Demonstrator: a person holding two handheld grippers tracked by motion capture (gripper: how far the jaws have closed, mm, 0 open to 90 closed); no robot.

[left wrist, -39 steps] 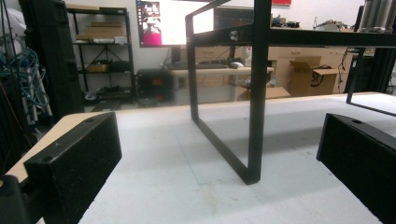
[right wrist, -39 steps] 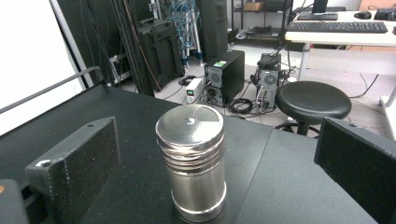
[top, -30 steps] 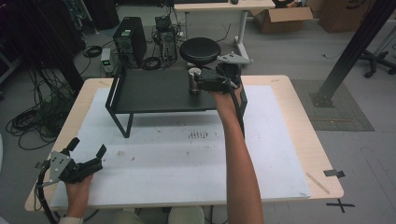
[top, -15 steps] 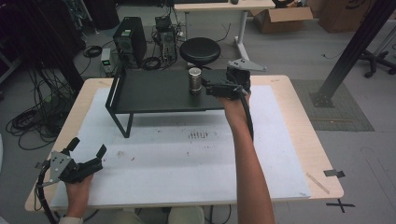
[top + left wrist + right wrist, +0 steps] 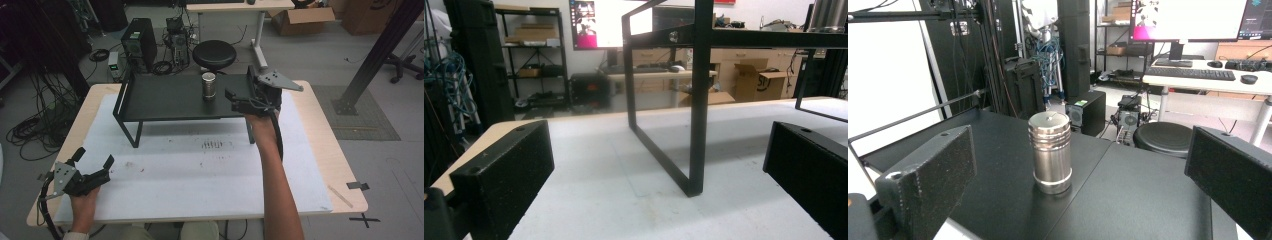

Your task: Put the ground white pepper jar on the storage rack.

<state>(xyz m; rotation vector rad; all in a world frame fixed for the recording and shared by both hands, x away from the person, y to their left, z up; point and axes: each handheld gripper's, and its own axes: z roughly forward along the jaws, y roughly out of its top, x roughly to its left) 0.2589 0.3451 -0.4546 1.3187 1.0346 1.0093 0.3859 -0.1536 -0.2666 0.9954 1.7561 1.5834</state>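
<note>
- Left gripper [image 5: 92,167]: resting at the near left corner of the white table mat [image 5: 200,170]; jaws spread wide, holding nothing.
- Right gripper [image 5: 235,99]: level with the black shelf [image 5: 165,97], at its right end; jaws wide apart, empty.
- Steel canister [image 5: 1050,152]: upright on the shelf top, just beyond the right gripper, untouched; black stool [image 5: 214,55] on the floor behind.

The metal can [image 5: 830,14] (top right, left gripper view) is cut off by the picture's edge; the stool [image 5: 214,56] sits half hidden behind the black shelf [image 5: 165,97].
</note>
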